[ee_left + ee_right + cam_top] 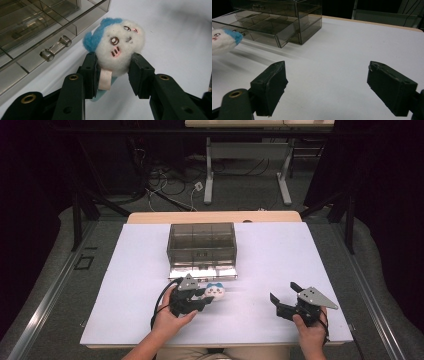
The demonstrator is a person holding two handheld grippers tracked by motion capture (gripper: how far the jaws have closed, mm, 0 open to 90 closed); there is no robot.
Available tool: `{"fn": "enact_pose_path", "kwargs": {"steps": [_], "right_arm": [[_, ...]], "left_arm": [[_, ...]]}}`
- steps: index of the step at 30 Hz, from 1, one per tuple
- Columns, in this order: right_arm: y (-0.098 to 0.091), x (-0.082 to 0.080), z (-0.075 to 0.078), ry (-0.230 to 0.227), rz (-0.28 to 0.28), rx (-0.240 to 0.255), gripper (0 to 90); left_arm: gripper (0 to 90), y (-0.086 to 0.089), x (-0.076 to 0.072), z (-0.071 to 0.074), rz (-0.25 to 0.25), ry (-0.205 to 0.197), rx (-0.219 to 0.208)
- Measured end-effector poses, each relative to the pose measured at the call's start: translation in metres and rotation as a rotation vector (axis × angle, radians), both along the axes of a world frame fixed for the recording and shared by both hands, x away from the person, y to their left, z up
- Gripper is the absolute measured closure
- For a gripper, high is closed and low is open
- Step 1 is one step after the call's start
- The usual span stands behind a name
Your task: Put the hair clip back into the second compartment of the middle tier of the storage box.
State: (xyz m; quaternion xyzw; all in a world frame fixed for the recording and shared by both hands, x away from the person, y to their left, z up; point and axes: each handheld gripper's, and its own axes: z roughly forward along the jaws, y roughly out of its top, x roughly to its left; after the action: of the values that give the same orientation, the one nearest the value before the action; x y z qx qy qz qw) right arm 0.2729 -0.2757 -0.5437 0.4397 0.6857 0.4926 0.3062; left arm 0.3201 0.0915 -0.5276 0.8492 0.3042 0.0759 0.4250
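Note:
A small white plush toy (120,47) with blue ears and a stitched face sits between the pads of my left gripper (113,71), which is shut on it just above the table. In the high view the toy (216,291) hangs at the tip of the left gripper (202,296), just in front of the smoky clear drawer box (202,245), whose bottom drawer (202,271) is pulled out. The drawer's clear handle (55,48) lies close to the toy's left. My right gripper (284,297) rests low at the right, jaws wide apart with nothing between them (325,87).
The white table top (280,255) stretches wide around the box. The plush toy (224,40) and the open drawer (259,31) appear at the left of the right gripper view. Behind the table stand desk legs and cables on the floor.

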Motion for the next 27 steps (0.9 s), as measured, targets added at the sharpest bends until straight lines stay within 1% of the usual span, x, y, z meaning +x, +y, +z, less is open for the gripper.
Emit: {"fn": "enact_pose_path", "kwargs": {"steps": [1,2,3,6,7,8,9,10,12,16,17,19,20,21,22,24,27], "right_arm": [[0.000,0.000,0.000,-0.002,0.000,-0.003,15.3],[0.000,0.000,0.000,-0.001,0.000,-0.003,15.3],[0.000,0.000,0.000,-0.002,0.001,0.001,15.3],[0.000,0.000,0.000,-0.004,0.001,0.000,15.3],[0.000,0.000,0.000,-0.004,0.001,-0.001,15.3],[0.000,0.000,0.000,-0.004,0.000,0.000,15.3],[0.000,0.000,0.000,-0.002,0.000,-0.003,15.3],[0.000,0.000,0.000,-0.005,0.001,-0.001,15.3],[0.000,0.000,0.000,-0.003,0.000,0.000,15.4],[0.000,0.000,0.000,-0.003,0.002,-0.003,15.3],[0.000,0.000,-0.001,-0.004,0.002,-0.003,15.3],[0.000,0.001,-0.001,-0.003,0.006,-0.003,15.3],[0.000,0.000,0.000,0.001,0.003,-0.006,15.3],[0.000,0.000,0.000,0.002,0.001,-0.004,15.3],[0.001,0.000,0.000,0.002,0.003,-0.004,15.3],[0.001,0.000,-0.001,-0.002,0.005,-0.002,15.3],[0.000,0.001,-0.001,-0.003,0.006,-0.003,15.3]], "left_arm": [[60.7,0.001,0.000,0.001,-0.004,-0.008,0.011],[60.7,0.001,0.000,0.001,0.002,-0.012,0.005],[60.7,0.001,0.000,0.002,0.008,-0.005,-0.002],[60.7,0.002,0.002,0.004,0.002,-0.029,0.010],[60.7,0.003,0.002,0.004,0.003,-0.029,0.012],[60.7,0.003,0.002,0.005,0.009,-0.025,0.003],[60.7,0.003,0.002,0.006,0.008,-0.033,0.007],[60.7,0.004,0.003,0.006,0.009,-0.030,0.008],[60.7,0.005,0.004,0.008,0.007,-0.037,0.004],[60.7,0.008,0.007,0.012,0.019,-0.051,-0.001],[60.6,0.009,0.007,0.014,0.019,-0.047,-0.002],[60.7,0.010,0.009,0.016,0.023,-0.062,-0.002],[60.6,0.010,0.010,0.017,0.025,-0.060,-0.002],[60.6,0.010,0.011,0.018,0.027,-0.068,-0.002],[60.7,0.011,0.011,0.018,0.029,-0.062,-0.004],[60.7,0.011,0.013,0.020,0.031,-0.073,-0.003],[60.7,0.011,0.015,0.021,0.034,-0.074,-0.003]]}}
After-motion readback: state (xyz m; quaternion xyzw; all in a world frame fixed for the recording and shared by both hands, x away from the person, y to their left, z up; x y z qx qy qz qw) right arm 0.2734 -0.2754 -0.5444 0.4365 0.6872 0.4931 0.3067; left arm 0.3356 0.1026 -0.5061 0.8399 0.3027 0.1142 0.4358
